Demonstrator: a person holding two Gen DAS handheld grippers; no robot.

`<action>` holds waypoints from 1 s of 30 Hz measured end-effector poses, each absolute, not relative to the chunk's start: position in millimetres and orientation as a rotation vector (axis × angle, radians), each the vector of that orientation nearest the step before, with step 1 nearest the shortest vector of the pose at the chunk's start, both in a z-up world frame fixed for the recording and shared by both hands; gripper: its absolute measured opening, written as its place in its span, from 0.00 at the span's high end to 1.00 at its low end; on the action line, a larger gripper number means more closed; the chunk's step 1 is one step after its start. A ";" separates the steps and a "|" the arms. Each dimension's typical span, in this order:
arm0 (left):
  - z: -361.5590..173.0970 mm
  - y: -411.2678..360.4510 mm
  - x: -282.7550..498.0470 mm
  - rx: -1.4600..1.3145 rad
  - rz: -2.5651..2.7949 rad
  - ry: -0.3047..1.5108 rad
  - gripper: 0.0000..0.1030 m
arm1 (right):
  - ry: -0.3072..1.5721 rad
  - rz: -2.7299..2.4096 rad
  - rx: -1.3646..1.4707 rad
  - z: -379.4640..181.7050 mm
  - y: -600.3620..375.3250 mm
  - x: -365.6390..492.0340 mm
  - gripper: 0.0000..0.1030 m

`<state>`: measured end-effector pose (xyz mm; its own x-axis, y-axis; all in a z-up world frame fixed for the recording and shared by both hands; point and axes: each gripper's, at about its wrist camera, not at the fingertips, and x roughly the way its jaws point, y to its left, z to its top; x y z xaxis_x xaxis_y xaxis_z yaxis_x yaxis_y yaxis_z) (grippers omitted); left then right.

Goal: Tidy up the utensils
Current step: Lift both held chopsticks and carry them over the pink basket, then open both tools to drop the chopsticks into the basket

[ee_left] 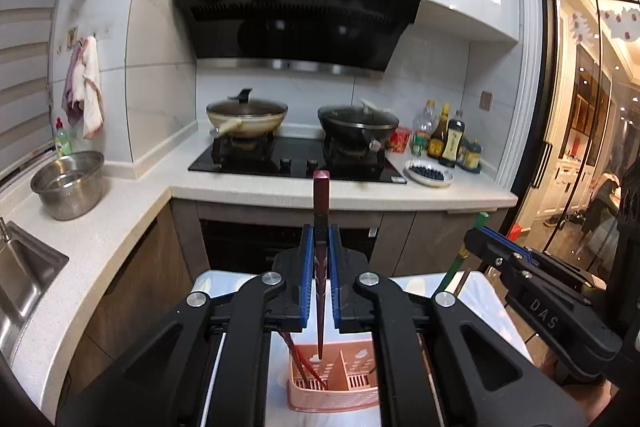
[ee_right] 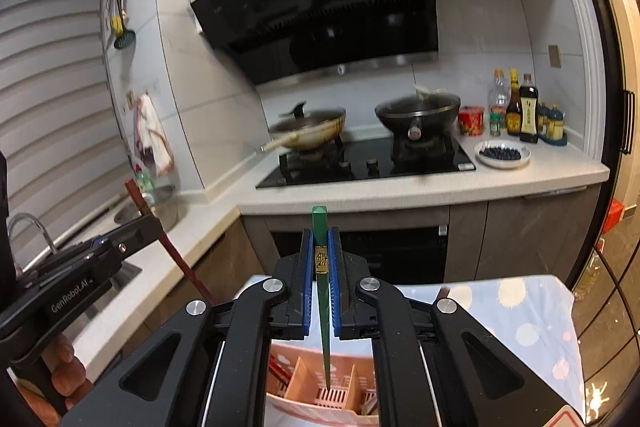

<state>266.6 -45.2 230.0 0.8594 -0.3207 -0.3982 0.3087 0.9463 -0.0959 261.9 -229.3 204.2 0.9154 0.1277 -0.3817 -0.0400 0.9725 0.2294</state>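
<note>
Right gripper clamped on green chopstick, tip over pink utensil basket.
Chopstick upright, thick end above the blue pads, tip above the basket's middle compartment. Left gripper at frame left holds a red chopstick, tilted. Stove behind.

Dark red chopstick upright, thick square end up, tip down just above the left compartment of the pink slotted holder. Green chopstick with gold band, same pose, tip over holder's middle compartment. More red chopsticks lean in the left compartment.
</note>
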 end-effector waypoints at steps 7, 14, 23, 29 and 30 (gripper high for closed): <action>200.7 -45.7 280.6 -0.026 -0.331 0.487 0.93 | 0.488 0.072 0.200 168.9 -225.5 275.9 0.93; 196.1 -48.2 271.7 -0.016 -0.307 0.473 0.73 | 0.489 0.039 0.184 160.6 -225.3 272.2 0.82; 198.2 -43.2 247.1 0.004 -0.276 0.466 0.65 | 0.468 0.054 0.207 168.3 -233.9 234.3 0.81; 195.7 -38.9 224.5 0.015 -0.265 0.478 0.65 | 0.475 0.051 0.159 164.8 -223.1 197.1 0.81; 194.4 -38.4 219.8 0.019 -0.263 0.483 0.65 | 0.477 0.049 0.144 163.6 -220.4 190.4 0.81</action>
<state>219.8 -38.4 194.4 0.8527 -0.2454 -0.4612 0.2542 0.9661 -0.0439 190.4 -220.4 163.6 0.8876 0.0808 -0.4536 -0.0134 0.9886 0.1498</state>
